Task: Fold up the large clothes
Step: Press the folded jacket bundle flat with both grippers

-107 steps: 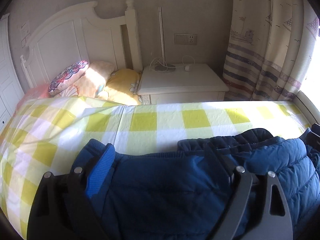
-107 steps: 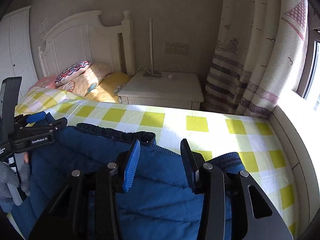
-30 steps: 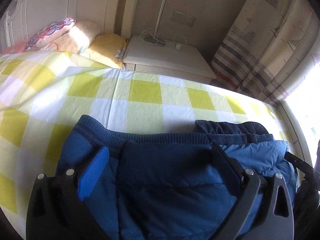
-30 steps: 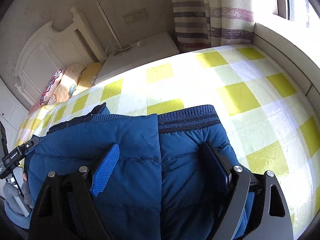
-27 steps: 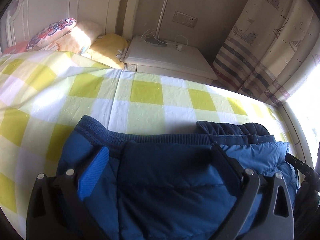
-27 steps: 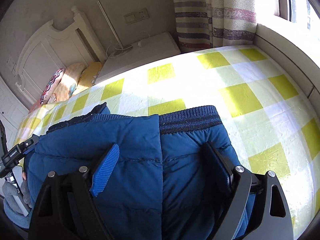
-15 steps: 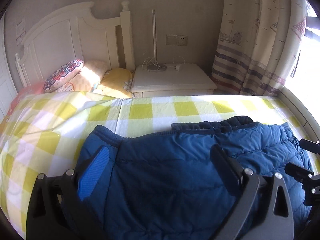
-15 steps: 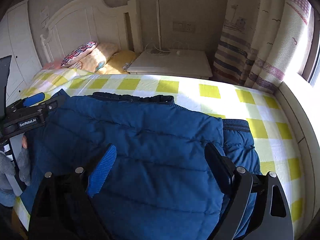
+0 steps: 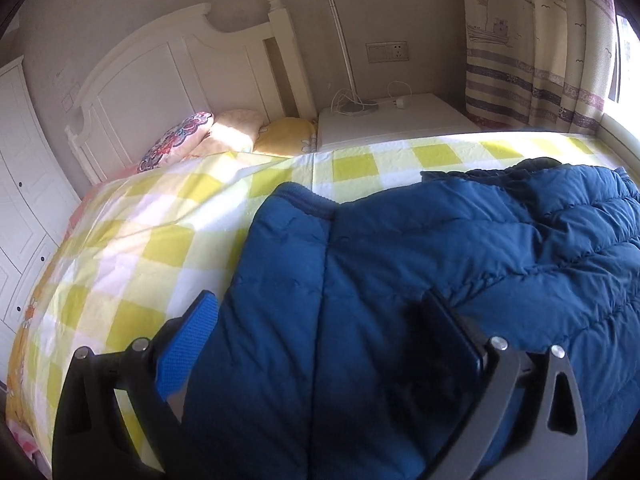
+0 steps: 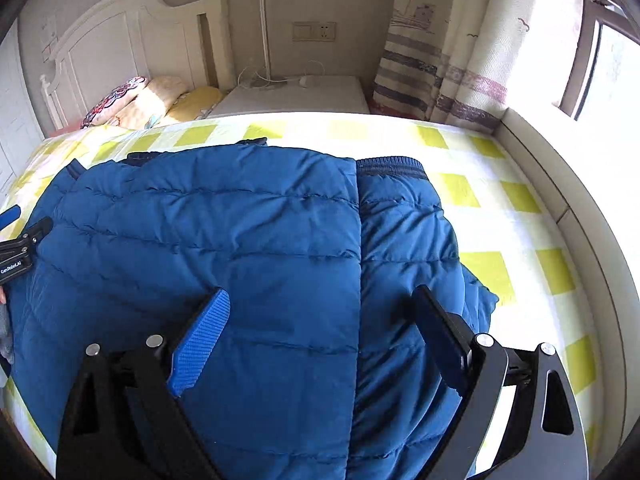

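Both views have pulled back, yet the blue jacket (image 10: 248,232) runs off-frame below.

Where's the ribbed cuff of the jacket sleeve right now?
In the right wrist view the ribbed cuff lies at the far end of the blue jacket, right of centre, on the checked sheet.

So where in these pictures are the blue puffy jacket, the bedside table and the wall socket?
blue puffy jacket (image 10: 240,232): right wrist view, on its quilted top panel.
bedside table (image 9: 400,124): left wrist view, on its bare white top.
wall socket (image 10: 314,31): right wrist view, on the plate's middle.
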